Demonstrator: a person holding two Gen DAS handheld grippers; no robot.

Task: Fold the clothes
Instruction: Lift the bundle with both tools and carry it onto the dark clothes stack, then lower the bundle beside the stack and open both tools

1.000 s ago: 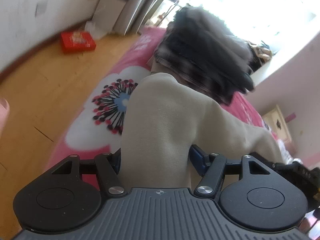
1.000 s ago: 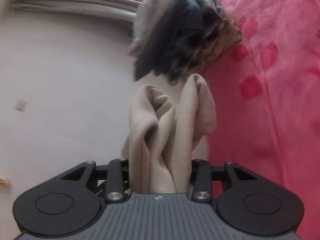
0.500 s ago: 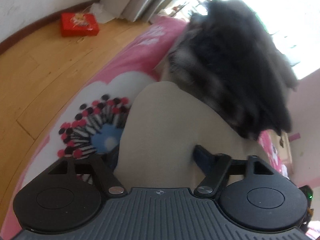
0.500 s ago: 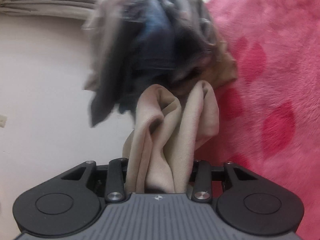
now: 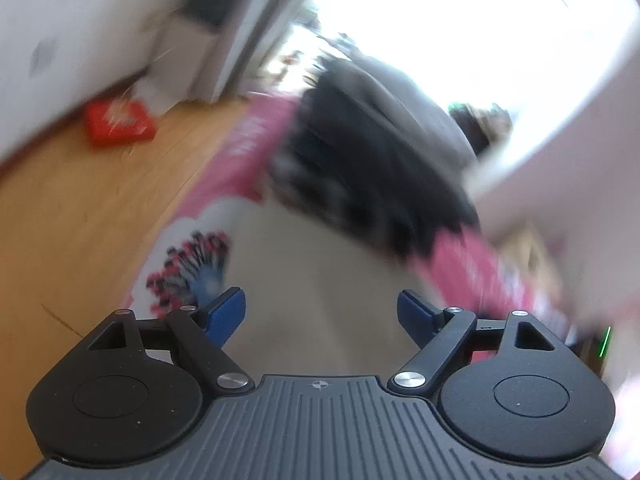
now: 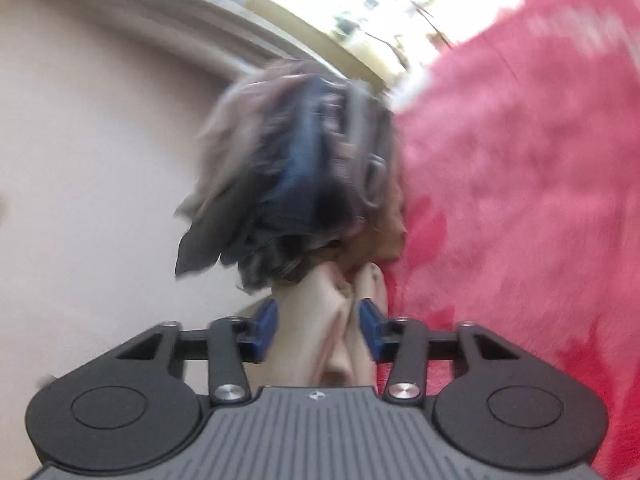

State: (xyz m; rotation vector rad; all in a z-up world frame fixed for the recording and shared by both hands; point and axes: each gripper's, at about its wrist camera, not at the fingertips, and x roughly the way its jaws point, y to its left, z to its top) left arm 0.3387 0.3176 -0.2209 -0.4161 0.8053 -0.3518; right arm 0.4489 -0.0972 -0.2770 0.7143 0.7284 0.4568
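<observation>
In the left wrist view, the left gripper (image 5: 322, 312) had its jaws spread wide, blue pads (image 5: 224, 312) clear of cloth. The beige garment (image 5: 320, 264) lay flat on the pink bedspread (image 5: 256, 136) directly ahead of and between the spread fingers, not pinched. Just beyond it sat a dark pile of clothes (image 5: 372, 152), heavily blurred. A wooden floor (image 5: 80, 208) ran along the left with a red box (image 5: 118, 124) near the wall.

In the right wrist view, the right gripper (image 6: 318, 328) had its jaws partly apart, the bunched beige garment (image 6: 340, 320) standing between the blue pads (image 6: 266, 328); blur made it unclear whether the pads pressed the fabric. The dark pile of clothes (image 6: 296, 184) sat right beyond the garment, touching its top. The pink bedspread (image 6: 520, 200) filled the right side.
</observation>
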